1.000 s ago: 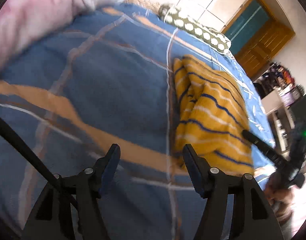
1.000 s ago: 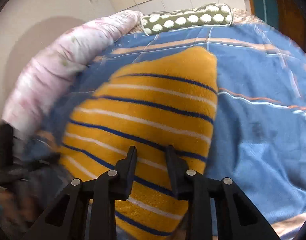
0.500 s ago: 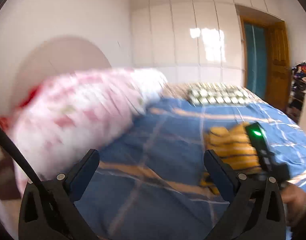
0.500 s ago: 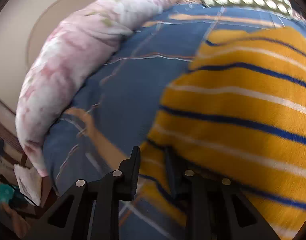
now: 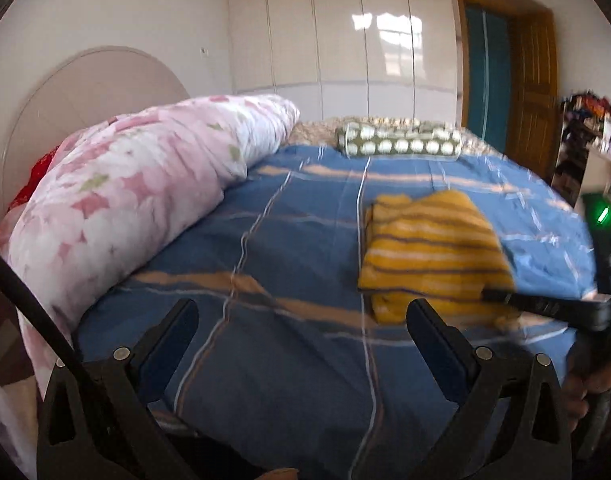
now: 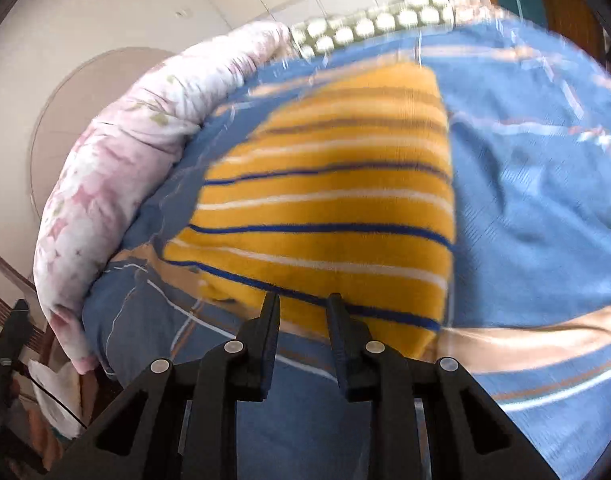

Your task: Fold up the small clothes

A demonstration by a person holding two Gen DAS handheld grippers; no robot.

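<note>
A folded yellow garment with blue and white stripes (image 5: 431, 248) lies on the blue plaid bedsheet (image 5: 297, 240); it fills the middle of the right wrist view (image 6: 329, 208). My left gripper (image 5: 301, 320) is wide open and empty, held over the near part of the bed, left of the garment. My right gripper (image 6: 303, 304) has a narrow gap between its jaws, holds nothing, and sits just in front of the garment's near edge. It shows at the right of the left wrist view (image 5: 545, 304).
A rolled pink floral duvet (image 5: 137, 200) lies along the left side of the bed. A green dotted pillow (image 5: 399, 142) lies at the far end. White wardrobes (image 5: 345, 28) and a wooden door (image 5: 529, 84) stand behind. Cluttered shelves (image 5: 585, 128) stand at the right.
My left gripper has opened wide, pulled back and tilted up. My right gripper has backed off the garment to its near edge. The garment lies folded and still.
</note>
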